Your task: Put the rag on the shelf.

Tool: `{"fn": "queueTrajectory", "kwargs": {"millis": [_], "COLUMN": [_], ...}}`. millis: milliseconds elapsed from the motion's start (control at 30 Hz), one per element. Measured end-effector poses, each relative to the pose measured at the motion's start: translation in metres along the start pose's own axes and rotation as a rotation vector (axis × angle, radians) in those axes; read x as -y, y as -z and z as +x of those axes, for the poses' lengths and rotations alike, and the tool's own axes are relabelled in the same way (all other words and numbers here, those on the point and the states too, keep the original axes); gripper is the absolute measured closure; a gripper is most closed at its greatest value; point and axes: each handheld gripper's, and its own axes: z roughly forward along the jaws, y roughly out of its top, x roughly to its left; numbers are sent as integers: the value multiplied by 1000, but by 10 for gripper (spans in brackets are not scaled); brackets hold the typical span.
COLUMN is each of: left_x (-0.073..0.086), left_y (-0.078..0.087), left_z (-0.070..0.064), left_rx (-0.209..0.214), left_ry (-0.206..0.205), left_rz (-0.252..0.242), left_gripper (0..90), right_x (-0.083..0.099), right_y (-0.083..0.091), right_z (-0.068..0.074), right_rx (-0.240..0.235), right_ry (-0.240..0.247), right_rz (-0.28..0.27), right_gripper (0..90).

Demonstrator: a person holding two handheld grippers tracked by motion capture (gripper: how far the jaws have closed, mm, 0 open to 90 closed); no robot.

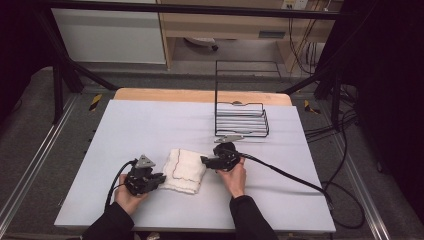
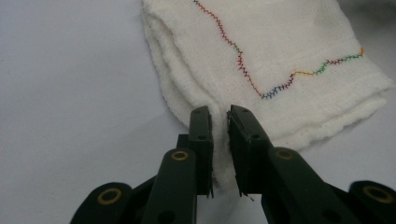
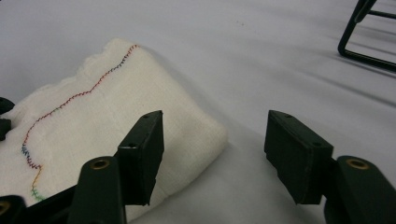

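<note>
Left hand-held gripper (image 2: 219,116) pinching folded white cloth (image 2: 280,60) — rainbow-stitched, layered edges

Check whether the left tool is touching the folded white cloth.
Touching. The left gripper view shows the left tool with its jaws nearly closed on the edge of the folded white cloth, fabric pinched between them.

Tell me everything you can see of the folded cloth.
The cloth is white, gauzy, loosely woven, folded into a thick squarish pad of several layers, with a wavy line of rainbow stitching across the top. It lies flat on the table, near its front. The left claw is shut on a corner edge; the right claw stands open at the opposite corner.
</note>
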Motion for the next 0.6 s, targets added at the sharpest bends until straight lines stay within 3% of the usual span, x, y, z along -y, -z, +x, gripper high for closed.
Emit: {"fn": "queueTrajectory", "kwargs": {"millis": [200,533,600], "left_x": [0,0,0], "left_y": [0,-1,-1], "left_z": [0,1,1], "left_rx": [2,5,6], "left_ry": [-3,3,16], "left_rz": [-1,-4,-5], "left_gripper": [778,770,763], "right_x": [1,2,3], "right_y": [-8,-11,-11], "right_z": [-1,1,2], "right_rx": [-20,-40,-60], "right_ry": [-38,-53,-60], "right_rz": [15,20,21], "right_gripper": [517,644,715]}}
